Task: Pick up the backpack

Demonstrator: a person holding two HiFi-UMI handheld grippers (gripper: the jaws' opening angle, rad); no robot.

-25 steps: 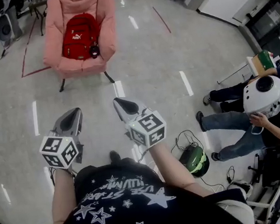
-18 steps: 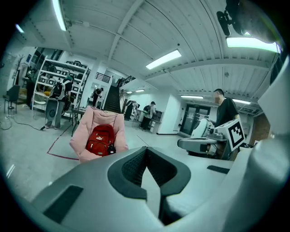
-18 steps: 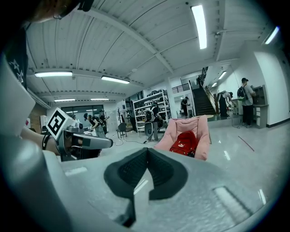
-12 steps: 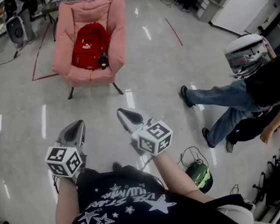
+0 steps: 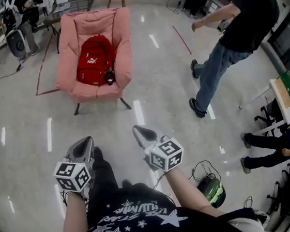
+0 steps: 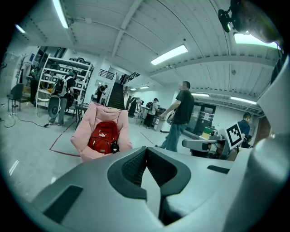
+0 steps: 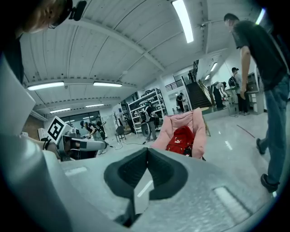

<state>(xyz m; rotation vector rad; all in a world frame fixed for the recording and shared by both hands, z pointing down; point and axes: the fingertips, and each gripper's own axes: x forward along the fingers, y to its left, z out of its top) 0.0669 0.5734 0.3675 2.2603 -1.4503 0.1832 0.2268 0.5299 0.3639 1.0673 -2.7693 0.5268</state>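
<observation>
A red backpack sits upright in a pink armchair well ahead, and the left gripper and right gripper, both closed and empty, should get close and open before reaching for its top.

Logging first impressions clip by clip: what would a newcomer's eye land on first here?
The red backpack sits in the pink armchair, far across the glossy floor. Nearer, the left gripper and right gripper, both shut and empty, point toward it. A person stands mid-stride at right.
</observation>
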